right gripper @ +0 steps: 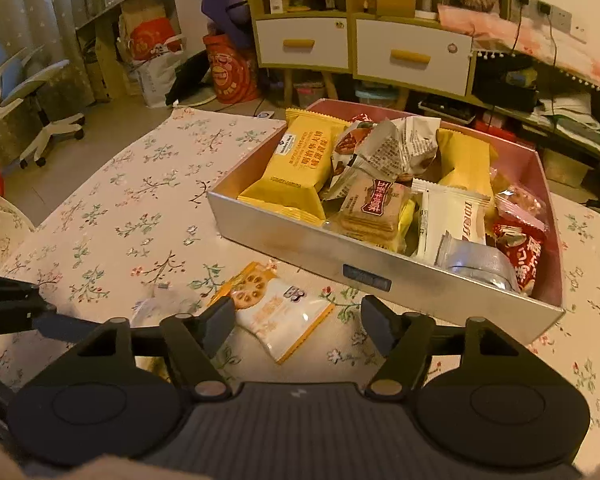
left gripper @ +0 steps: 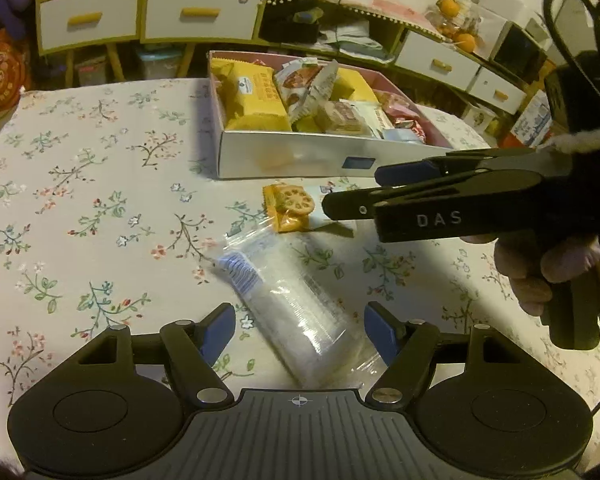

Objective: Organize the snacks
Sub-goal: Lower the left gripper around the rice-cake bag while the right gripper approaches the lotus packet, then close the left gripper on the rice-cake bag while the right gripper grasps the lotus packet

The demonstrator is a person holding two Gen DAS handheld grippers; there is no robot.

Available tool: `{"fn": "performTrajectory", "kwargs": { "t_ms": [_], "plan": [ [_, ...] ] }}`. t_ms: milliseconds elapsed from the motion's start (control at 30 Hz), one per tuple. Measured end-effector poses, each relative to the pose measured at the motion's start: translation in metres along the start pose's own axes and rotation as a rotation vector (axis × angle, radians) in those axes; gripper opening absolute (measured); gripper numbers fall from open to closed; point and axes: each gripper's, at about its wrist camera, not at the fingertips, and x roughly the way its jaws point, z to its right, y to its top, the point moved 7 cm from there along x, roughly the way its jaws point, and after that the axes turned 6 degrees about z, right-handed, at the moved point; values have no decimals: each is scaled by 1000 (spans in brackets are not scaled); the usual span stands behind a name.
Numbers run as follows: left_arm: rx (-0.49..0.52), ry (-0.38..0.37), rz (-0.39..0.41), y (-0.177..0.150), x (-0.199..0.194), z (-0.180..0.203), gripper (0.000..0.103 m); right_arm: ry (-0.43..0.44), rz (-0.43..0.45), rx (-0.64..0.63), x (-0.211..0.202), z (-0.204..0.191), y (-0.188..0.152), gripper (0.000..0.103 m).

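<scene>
A: Looking down the left gripper [left gripper: 299, 330]: jaws released astride a clear wrapped packet [left gripper: 296, 308] lying on the floral bench [left gripper: 80, 200]. Next, I'd judge, close on it.

B: Right gripper [right gripper: 298, 330]: jaws released above a lotus-root snack packet [right gripper: 276, 312], near the snack box [right gripper: 380, 276] by the bench's far edge. Yellow drawers [right gripper: 364, 48] behind.

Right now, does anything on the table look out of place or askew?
Yes. Two snacks lie loose on the tablecloth outside the box: a clear-wrapped packet lying askew, and an orange-and-white cracker packet near the box's front wall. Inside the box, packets are piled haphazardly.
</scene>
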Motion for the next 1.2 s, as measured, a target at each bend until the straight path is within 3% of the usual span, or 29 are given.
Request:
{"fn": "performTrajectory", "kwargs": {
  "t_ms": [100, 300, 500, 700, 900, 1033, 1133, 1200],
  "plan": [
    [-7, 22, -4, -2, 4, 3, 72, -9, -5, -12, 6, 2, -2, 66],
    [29, 83, -18, -6, 10, 6, 66, 2, 7, -14, 9, 0, -4, 54],
    [81, 109, -27, -8, 7, -1, 39, 40, 17, -41, 4, -9, -7, 49],
    [101, 131, -32, -9, 0, -16, 30, 68, -8, -56, -2, -17, -16, 48],
    [115, 176, -23, -8, -5, -37, 30, 123, -46, -98, -7, -29, -19, 51],
    [94, 152, -6, -6, -7, -43, 38, 108, -25, -134, -7, -34, -16, 71],
    [90, 131, 21, -3, -5, -41, 48, 74, -16, -195, -3, -37, -14, 71],
    [92, 128, 28, -1, -2, -41, 48, 56, -15, -219, 2, -38, -14, 71]
  ]
}}
